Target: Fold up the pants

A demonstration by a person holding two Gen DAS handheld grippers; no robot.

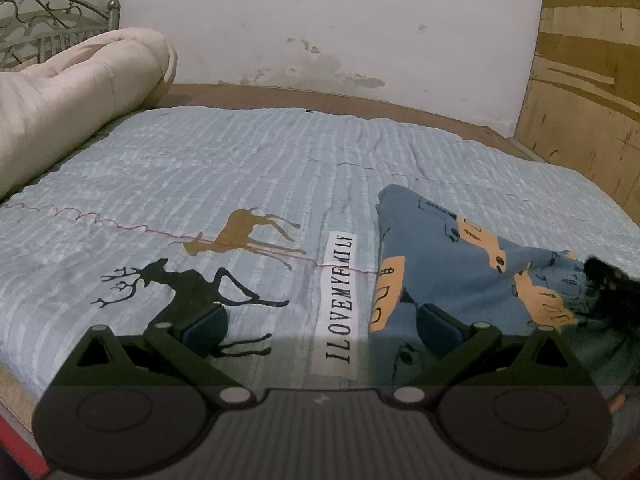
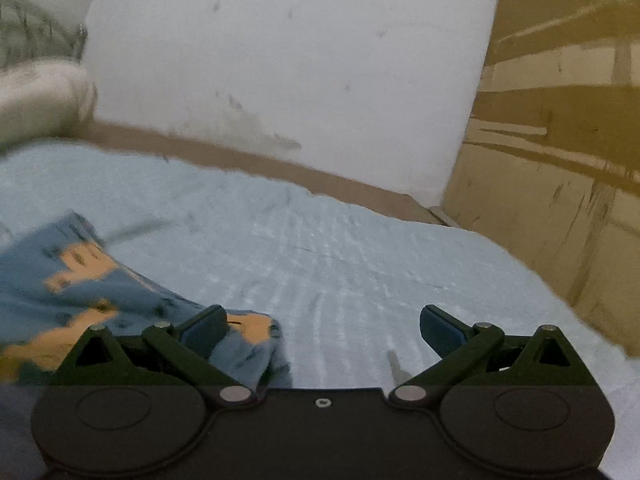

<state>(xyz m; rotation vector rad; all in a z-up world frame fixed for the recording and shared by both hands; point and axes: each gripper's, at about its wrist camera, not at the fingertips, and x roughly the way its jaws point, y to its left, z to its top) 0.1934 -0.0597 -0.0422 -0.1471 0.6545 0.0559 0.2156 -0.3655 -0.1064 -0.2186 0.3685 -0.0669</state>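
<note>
Item: blue printed pants (image 1: 440, 264), bunched on my bedspread (image 1: 240, 152); left gripper (image 1: 320, 328) and right gripper (image 2: 322, 330) both spread, empty; blurred view, so I'd pinch the nearest hem squarely, probably.

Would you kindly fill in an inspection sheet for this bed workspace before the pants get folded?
Surface: bed with a light blue quilt, printed with deer and an "I LOVE MY FAMILY" label; it lies fairly flat.
Job's things: blue pants with orange patches, rumpled in a heap on the quilt's right part, not yet folded.
Clutter: rolled cream duvet at the left edge, apart from the pants.
Grippers: left gripper open, holding nothing; right gripper open, its left finger at the pants' edge, contact unclear.
Cables: nothing seen.
Surroundings: stained white wall, wooden panel at right, metal bed frame at far left.
</note>
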